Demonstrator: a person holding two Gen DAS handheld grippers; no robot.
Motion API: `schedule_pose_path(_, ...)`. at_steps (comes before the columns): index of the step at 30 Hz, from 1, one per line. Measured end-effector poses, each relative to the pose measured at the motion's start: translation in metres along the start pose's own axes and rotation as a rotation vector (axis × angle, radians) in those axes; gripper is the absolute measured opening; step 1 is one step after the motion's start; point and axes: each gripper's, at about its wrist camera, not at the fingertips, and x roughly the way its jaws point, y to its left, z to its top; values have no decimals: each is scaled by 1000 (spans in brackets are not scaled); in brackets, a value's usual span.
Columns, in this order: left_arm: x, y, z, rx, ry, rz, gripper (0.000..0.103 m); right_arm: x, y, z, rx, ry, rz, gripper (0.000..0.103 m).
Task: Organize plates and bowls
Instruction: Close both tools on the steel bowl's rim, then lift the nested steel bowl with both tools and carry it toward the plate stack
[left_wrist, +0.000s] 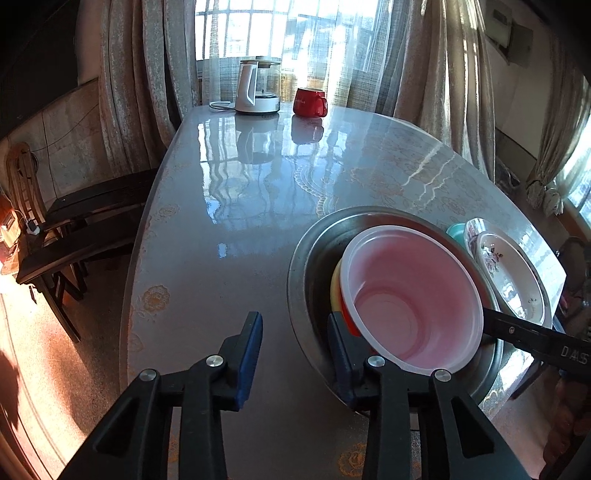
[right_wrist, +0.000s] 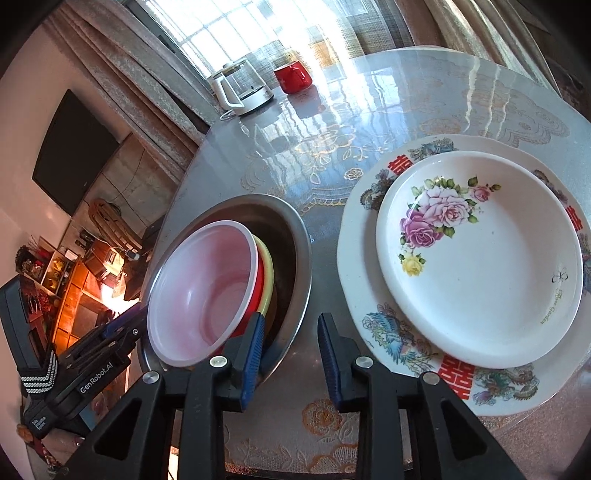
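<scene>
A pink plastic bowl (left_wrist: 410, 295) sits tilted on a red and a yellow bowl (left_wrist: 335, 286) inside a steel basin (left_wrist: 314, 243). The stack also shows in the right wrist view: pink bowl (right_wrist: 207, 291), yellow bowl (right_wrist: 267, 273), basin (right_wrist: 295, 236). A rose-patterned plate (right_wrist: 480, 258) lies on a larger decorated plate (right_wrist: 391, 343), right of the basin; both show in the left wrist view (left_wrist: 509, 273). My left gripper (left_wrist: 295, 354) is open at the basin's near-left rim. My right gripper (right_wrist: 291, 354) is open, its left finger at the basin's near rim.
A white kettle (left_wrist: 255, 88) and a red mug (left_wrist: 310, 102) stand at the far end of the glossy table (left_wrist: 229, 206). Dark wooden chairs (left_wrist: 74, 236) stand left of the table. Curtains hang behind it.
</scene>
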Motion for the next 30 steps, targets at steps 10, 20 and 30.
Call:
schedule_pose_path(10, 7, 2, 8, 1, 17, -10, 21, 16, 10, 11, -8, 3, -7, 18)
schedule_pose_path(20, 7, 5, 7, -34, 45, -25, 22, 25, 14, 13, -15, 4, 20, 18)
schedule_pose_path(30, 9, 1, 3, -59, 33, -7, 24, 25, 14, 13, -22, 7, 17, 18)
